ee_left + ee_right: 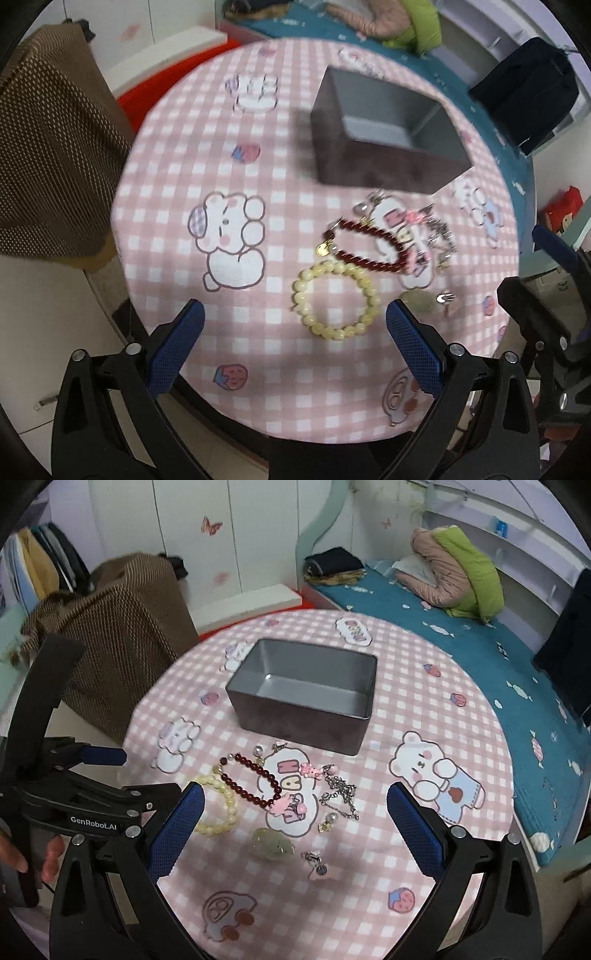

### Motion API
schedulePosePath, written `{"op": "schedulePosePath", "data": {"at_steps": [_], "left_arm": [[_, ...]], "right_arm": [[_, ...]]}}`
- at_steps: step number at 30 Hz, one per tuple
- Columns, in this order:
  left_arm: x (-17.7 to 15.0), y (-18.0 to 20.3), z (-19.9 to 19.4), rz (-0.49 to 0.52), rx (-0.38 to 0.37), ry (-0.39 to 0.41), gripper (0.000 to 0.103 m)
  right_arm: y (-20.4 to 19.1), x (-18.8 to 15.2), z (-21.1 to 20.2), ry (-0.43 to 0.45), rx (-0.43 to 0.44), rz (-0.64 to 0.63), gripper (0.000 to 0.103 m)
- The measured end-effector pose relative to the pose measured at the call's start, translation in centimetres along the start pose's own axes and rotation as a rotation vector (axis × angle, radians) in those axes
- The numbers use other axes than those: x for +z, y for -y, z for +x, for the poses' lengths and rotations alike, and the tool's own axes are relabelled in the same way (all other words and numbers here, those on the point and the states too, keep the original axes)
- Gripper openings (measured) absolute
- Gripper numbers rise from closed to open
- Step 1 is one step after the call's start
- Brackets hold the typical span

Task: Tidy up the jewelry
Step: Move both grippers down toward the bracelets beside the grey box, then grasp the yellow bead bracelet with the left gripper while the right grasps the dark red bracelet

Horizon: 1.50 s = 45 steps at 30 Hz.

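An empty grey tin box (384, 129) (306, 694) stands open on the round pink checked table (166, 192) (424, 709). In front of it lies jewelry: a yellow bead bracelet (334, 299) (221, 805), a dark red bead bracelet (365, 245) (255, 775), a silver chain (341, 795) (439, 229), a pale green pendant (271, 843) (419, 301), pearl earrings (258, 751) and pink charms (312, 770). My left gripper (295, 328) is open just above the yellow bracelet. My right gripper (295, 812) is open above the pile, holding nothing.
A chair draped in brown cloth (122, 627) (51, 147) stands left of the table. A bed with a teal sheet (480, 657) and rolled bedding (458, 576) runs behind and to the right. The left gripper's body (92, 801) is at the table's left edge.
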<state>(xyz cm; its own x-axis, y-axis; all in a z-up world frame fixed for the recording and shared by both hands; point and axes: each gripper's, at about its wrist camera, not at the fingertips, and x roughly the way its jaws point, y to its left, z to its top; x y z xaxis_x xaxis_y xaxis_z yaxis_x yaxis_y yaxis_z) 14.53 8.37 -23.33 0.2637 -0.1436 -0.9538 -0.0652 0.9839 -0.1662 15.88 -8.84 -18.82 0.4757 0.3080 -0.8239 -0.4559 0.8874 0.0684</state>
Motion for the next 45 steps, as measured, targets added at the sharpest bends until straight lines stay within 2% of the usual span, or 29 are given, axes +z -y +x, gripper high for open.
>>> {"op": "schedulePosePath", "data": {"at_steps": [3,4,5,6,9,13,15,16,17,19,21,26,29,32,35,40,45], "left_arm": [[0.4,-0.3,1.6,0.000,-0.014,-0.046,0.096],[0.6,-0.3,2.1,0.003,-0.020,-0.058,0.090],[0.7,-0.2,2.5,0.007,-0.022,-0.068,0.072],[0.8,-0.1,3.0,0.012,-0.021,-0.086,0.065],[1.0,0.0,4.2,0.021,-0.025,-0.125,0.064],[1.7,0.6,4.3,0.056,-0.002,-0.120,0.054],[2.0,0.8,4.4,0.084,0.027,-0.122,0.044],[2.1,0.9,4.4,0.100,0.050,-0.122,0.032],[2.3,1.1,4.5,0.123,0.082,-0.122,0.026],[2.6,1.1,4.6,0.134,0.101,-0.125,0.010],[2.9,0.7,4.5,0.119,0.077,-0.128,0.009],[3.2,-0.8,3.9,0.065,0.036,-0.119,0.009],[3.4,-0.6,3.4,0.048,0.026,-0.099,0.009],[3.6,-0.8,1.8,0.056,0.013,-0.051,0.009],[4.0,-0.9,0.8,0.053,0.007,-0.023,0.009],[4.4,-0.8,-0.1,0.037,0.000,0.020,0.009],[5.0,0.2,-0.3,0.049,-0.007,0.068,0.009]], "right_arm": [[-0.1,0.3,1.4,-0.007,0.033,-0.012,0.095],[-0.2,0.4,1.9,-0.020,0.033,-0.015,0.095],[-0.2,0.5,2.4,-0.026,0.033,-0.018,0.095],[-0.2,0.5,2.8,-0.030,0.029,-0.022,0.095],[-0.2,0.5,3.9,-0.058,0.039,-0.034,0.093],[-0.4,0.5,5.2,-0.091,0.046,-0.054,0.084],[-0.5,0.4,5.6,-0.104,0.053,-0.063,0.077],[-0.6,0.4,5.8,-0.110,0.055,-0.068,0.076],[-0.7,0.4,6.2,-0.119,0.057,-0.075,0.072],[-0.9,0.3,6.9,-0.134,0.060,-0.090,0.065],[-1.1,0.3,7.3,-0.146,0.068,-0.104,0.055],[-2.0,0.3,8.8,-0.161,0.072,-0.170,0.037],[-2.4,-0.2,10.0,-0.169,0.063,-0.211,0.033],[-2.4,-0.7,10.3,-0.134,0.057,-0.227,0.027],[-2.4,-1.1,10.6,-0.121,0.055,-0.254,0.007],[-1.8,-1.2,11.1,-0.128,0.074,-0.242,0.007],[-1.2,-0.3,10.0,-0.083,0.079,-0.236,0.007]]}}
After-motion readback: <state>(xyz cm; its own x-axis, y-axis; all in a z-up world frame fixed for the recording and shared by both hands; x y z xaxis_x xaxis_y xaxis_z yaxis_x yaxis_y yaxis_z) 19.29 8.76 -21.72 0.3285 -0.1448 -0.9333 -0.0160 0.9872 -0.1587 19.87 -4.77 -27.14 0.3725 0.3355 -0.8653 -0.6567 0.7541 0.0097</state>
